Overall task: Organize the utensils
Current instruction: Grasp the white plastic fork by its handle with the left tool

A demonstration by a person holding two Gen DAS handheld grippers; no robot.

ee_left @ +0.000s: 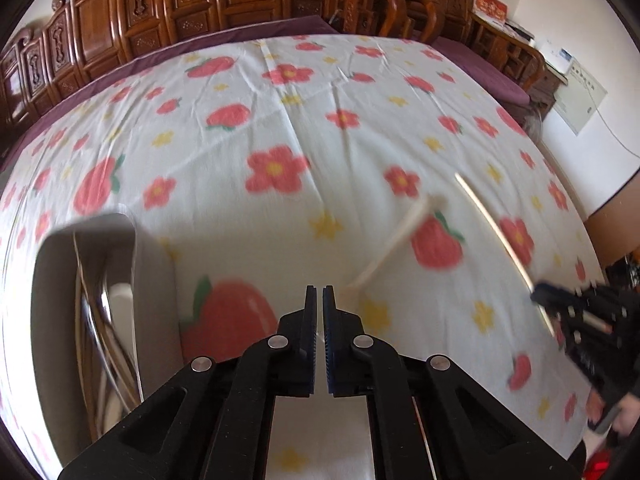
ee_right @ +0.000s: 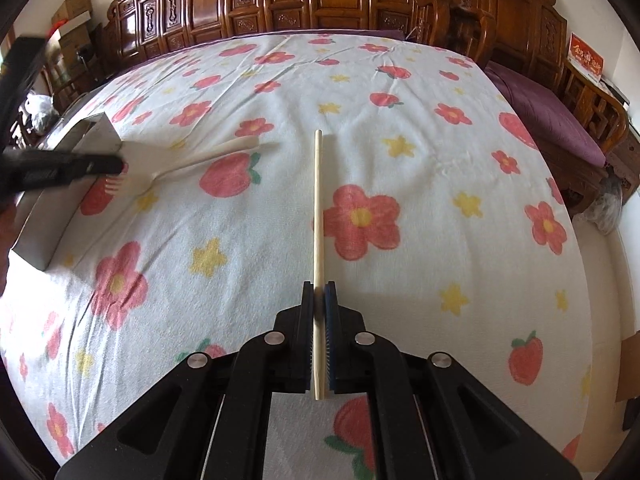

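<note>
Nearest in my right wrist view, the right tongs (ee_right: 319,296) are clamped on a single chopstick (ee_right: 318,208). The pads pinch it close to its near end, with a short stub sticking back toward the camera. Its long axis runs straight up the centre of the frame, away from me, and the far tip hangs free above the flowered cloth (ee_right: 420,152). It looks wooden, so I judge it light, stiff and fairly smooth. Held this near one end, I expect it could pivot or slide between the pads if I swing fast; a hold nearer the middle would steady it.

In the left wrist view, the left tongs (ee_left: 319,294) are together with nothing between them, low in the frame above the cloth. Just beyond them, right of centre, lies a pale fork (ee_left: 390,246), blurred here. The right view shows it more clearly, at left centre. It rests flat on the cloth, tines toward the lower left by the metal holder (ee_right: 90,132), handle slanting to the upper right. It looks light and rigid, and the mid-handle seems the best place to take it.

The holder sits at the left edge, already carrying utensils, though I cannot tell which.
</note>
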